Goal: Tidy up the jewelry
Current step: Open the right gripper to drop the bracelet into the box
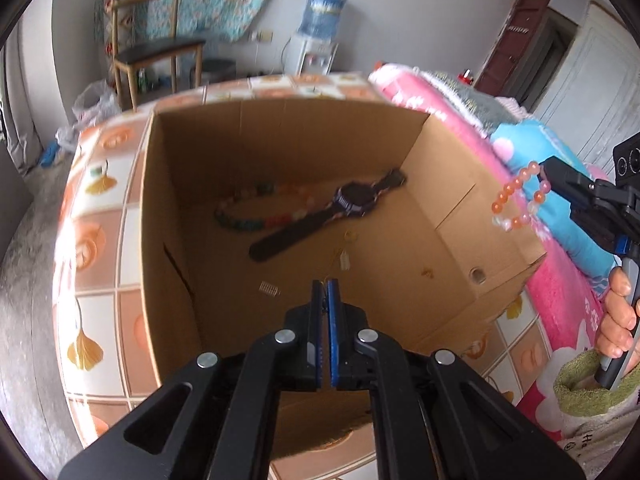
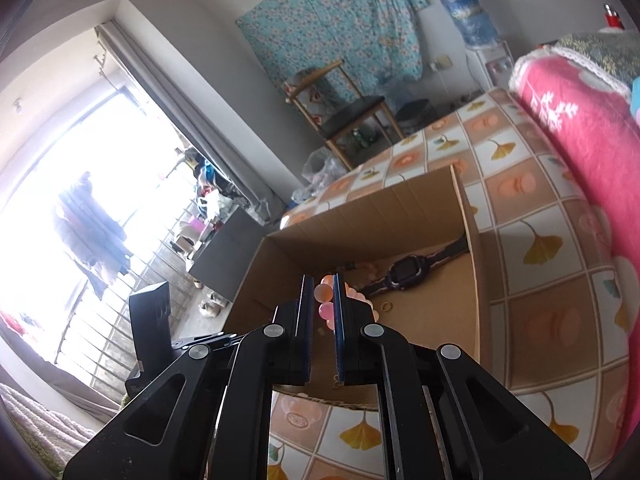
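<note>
Tiled bedspread point(image 1: 100, 208) carries the cardboard box point(image 1: 280, 152); right claw point(image 2: 323, 296) pinches the orange bead bracelet point(image 1: 516, 196) beyond the box's wall, so releasing now could drop it outside; left claw point(image 1: 325, 292) hangs pressed together, empty.

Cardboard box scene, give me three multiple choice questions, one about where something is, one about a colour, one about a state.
1. Where does the black wristwatch lie?
A. on the floor of the brown cardboard box
B. on the pink blanket
C. on the chair

2. What colour are the beads of the bracelet held up at the right?
A. green
B. orange and clear
C. black

3. How are the fingers of the left hand-held gripper?
A. wide apart
B. clamped on the watch
C. closed together, holding nothing

Answers: 1 A, the watch rests on the box bottom beside a multicoloured bead strand. 2 B, orange and clear beads hang from the right hand-held gripper. 3 C, its blue pads meet with nothing between.
</note>
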`<state>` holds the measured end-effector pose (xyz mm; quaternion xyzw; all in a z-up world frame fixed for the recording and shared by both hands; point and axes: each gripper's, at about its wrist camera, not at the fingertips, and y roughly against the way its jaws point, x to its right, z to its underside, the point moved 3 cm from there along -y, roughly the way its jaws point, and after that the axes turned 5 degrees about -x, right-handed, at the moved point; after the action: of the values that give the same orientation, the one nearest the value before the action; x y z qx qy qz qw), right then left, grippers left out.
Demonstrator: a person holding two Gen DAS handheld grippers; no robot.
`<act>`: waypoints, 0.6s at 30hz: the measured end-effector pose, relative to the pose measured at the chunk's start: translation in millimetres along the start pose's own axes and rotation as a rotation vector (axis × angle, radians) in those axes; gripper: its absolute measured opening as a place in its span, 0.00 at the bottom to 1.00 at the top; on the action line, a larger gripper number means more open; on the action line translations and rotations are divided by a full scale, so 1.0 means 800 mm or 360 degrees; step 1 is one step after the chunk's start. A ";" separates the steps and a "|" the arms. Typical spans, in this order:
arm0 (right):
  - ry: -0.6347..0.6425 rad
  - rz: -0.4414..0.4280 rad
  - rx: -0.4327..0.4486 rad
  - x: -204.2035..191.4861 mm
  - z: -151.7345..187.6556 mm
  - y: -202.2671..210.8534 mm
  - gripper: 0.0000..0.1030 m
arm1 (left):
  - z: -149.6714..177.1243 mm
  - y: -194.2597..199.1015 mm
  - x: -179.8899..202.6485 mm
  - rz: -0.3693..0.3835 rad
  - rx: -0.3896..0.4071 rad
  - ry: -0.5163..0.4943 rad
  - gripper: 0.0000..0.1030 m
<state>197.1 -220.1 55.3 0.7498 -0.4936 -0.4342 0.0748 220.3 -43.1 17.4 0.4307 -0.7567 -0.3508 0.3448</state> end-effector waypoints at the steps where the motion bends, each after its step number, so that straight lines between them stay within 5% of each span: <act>1: -0.0004 0.0000 -0.0004 0.001 0.001 0.000 0.07 | -0.001 -0.001 0.002 -0.0002 -0.0003 -0.0015 0.03; 13: 0.0026 0.0039 -0.0069 -0.008 -0.002 0.006 0.07 | -0.009 0.017 -0.001 -0.0030 0.0080 0.0005 0.23; 18: 0.0084 0.0014 -0.0298 -0.013 -0.011 -0.027 0.07 | -0.007 0.053 -0.011 -0.0132 0.0257 0.0039 0.59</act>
<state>216.6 -203.0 54.8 0.7486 -0.4520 -0.4581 0.1595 211.1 -20.7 53.8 0.4922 -0.7599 -0.2972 0.3032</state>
